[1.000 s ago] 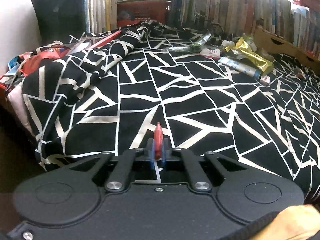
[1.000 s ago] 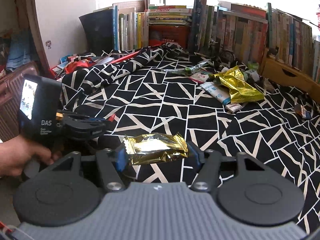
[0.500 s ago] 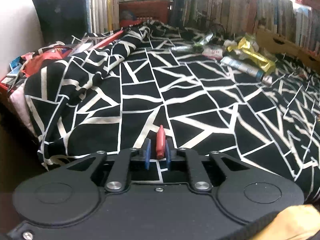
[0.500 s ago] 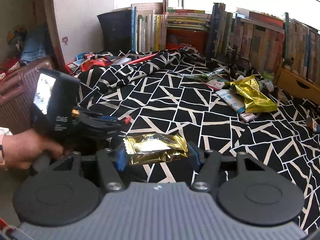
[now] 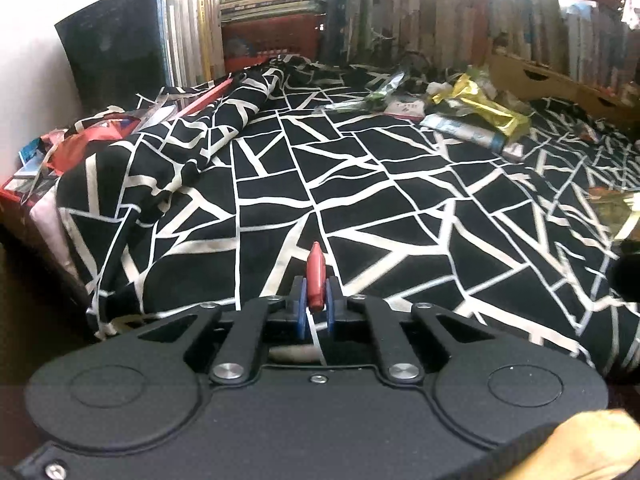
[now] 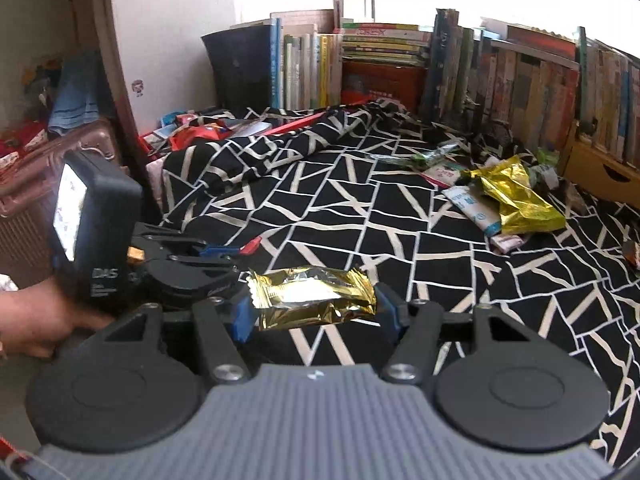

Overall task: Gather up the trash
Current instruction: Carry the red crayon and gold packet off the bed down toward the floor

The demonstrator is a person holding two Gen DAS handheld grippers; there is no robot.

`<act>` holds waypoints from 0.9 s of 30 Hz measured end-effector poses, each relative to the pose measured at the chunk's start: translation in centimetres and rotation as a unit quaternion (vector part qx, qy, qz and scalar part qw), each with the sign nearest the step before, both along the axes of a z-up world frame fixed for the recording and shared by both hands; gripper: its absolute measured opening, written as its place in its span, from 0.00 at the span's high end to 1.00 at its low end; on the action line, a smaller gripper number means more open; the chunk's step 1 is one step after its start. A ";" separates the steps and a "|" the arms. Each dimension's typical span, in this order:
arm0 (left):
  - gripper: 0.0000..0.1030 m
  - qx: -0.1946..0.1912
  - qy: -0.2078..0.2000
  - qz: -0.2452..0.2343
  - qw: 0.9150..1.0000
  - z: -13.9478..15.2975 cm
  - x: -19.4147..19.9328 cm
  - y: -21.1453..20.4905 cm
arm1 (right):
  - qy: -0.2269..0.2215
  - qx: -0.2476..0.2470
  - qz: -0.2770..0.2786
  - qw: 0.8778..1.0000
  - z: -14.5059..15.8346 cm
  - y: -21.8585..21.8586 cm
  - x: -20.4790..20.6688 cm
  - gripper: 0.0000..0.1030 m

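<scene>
My left gripper (image 5: 316, 300) holds a small red scrap (image 5: 316, 276) upright between its blue pads, the jaws closing tight on it, low over the front of the black-and-white bedspread (image 5: 360, 184). The right wrist view has this left gripper (image 6: 230, 250) at its left, with the red scrap (image 6: 252, 245) poking out of its tip. My right gripper (image 6: 314, 314) is shut on a gold foil wrapper (image 6: 316, 298), gripped end to end. More trash lies at the far right of the bed: a crumpled gold bag (image 6: 516, 196), a white packet (image 6: 472, 206) and a green wrapper (image 6: 432, 156).
Books (image 6: 380, 60) line the wall behind the bed. A red box of wrappers and papers (image 6: 192, 132) sits at the bed's left edge. A pink suitcase (image 6: 24, 200) stands further left, and a wooden drawer unit (image 6: 600, 168) stands at the right. A hand (image 6: 36, 320) grips the left tool.
The left pads spread slightly around the red scrap, then pressed together on it again. The left gripper crept a little further over the bed. The right gripper kept its hold on the gold wrapper.
</scene>
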State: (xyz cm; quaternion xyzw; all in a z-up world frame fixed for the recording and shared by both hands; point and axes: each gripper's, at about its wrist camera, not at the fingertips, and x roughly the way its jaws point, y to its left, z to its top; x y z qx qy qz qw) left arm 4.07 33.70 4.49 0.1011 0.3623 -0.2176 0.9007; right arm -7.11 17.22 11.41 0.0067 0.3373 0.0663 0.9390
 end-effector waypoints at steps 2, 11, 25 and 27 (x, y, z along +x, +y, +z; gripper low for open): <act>0.91 -0.008 0.000 0.002 1.000 0.5 -0.9 0.7 | 0.002 0.003 0.005 1.000 -0.1 0.4 0.1 0.38; 0.91 -0.009 0.012 0.041 0.999 0.7 -4.4 5.1 | 0.003 0.015 0.013 1.000 -0.5 3.0 -1.0 0.38; 0.91 0.040 0.067 0.057 0.995 -2.2 -8.9 9.5 | 0.021 0.017 0.038 0.999 -1.8 7.2 -3.1 0.38; 0.91 0.041 0.074 0.060 0.995 -2.5 -9.0 9.8 | 0.024 0.015 0.041 0.999 -2.0 7.7 -3.2 0.38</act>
